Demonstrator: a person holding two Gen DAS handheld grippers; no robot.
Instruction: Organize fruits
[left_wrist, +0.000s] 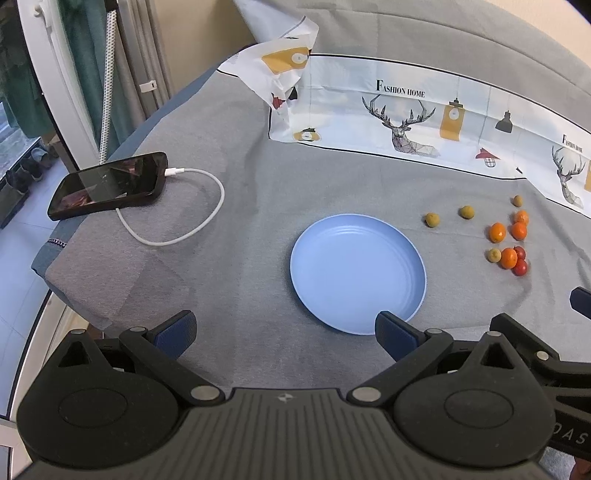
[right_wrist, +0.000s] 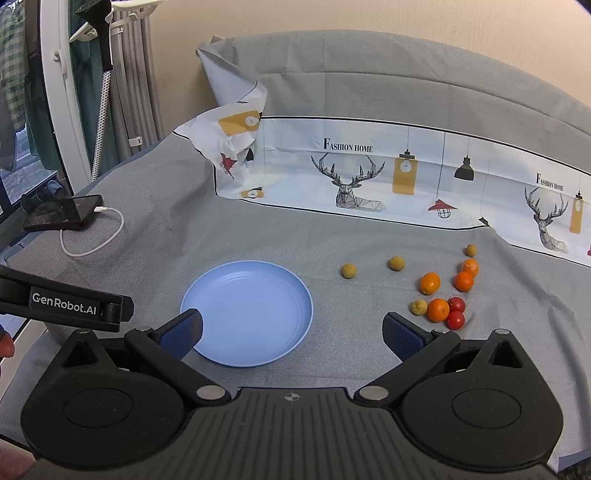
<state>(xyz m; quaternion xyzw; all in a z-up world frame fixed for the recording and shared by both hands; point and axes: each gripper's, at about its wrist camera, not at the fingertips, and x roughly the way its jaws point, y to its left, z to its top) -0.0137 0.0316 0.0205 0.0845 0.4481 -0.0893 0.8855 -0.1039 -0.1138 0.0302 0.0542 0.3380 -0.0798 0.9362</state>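
Both tools gape empty over a grey cloth (right_wrist: 258, 229) bearing a blue plate (right_wrist: 255, 306), by a window (right_wrist: 22, 110).

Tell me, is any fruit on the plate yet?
Not yet. The round blue plastic plate holds nothing. Both the left gripper and right gripper are open, holding nothing. The small orange citrus fruits, red cherry tomatoes and tan round fruits all remain on the grey cloth.
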